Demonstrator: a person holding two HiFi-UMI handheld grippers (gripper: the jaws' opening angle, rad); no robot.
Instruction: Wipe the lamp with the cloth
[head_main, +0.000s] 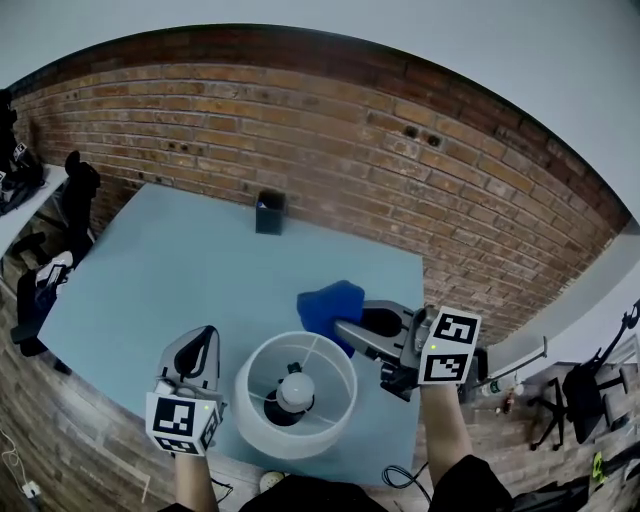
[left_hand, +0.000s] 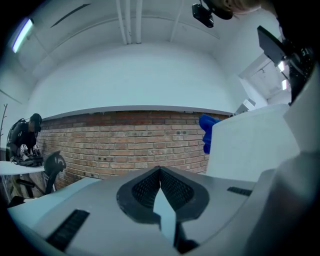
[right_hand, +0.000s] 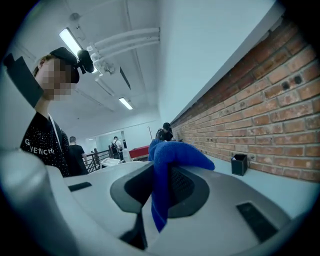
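A white lamp (head_main: 296, 393) with a round open shade stands near the front edge of the pale blue table (head_main: 170, 270); its bulb shows inside the shade. In the left gripper view the shade (left_hand: 250, 142) rises at the right. My right gripper (head_main: 345, 328) is shut on a blue cloth (head_main: 329, 305), held just beyond the shade's far right rim. The cloth (right_hand: 167, 172) hangs pinched between the jaws in the right gripper view. To the left of the lamp, my left gripper (head_main: 203, 348) is shut and holds nothing.
A small black box (head_main: 269, 213) stands at the table's far edge against the brick wall (head_main: 400, 160). The box (right_hand: 239, 164) also shows in the right gripper view. Office chairs (head_main: 70, 200) stand off the table's left side. A cable (head_main: 400, 475) hangs at the front right.
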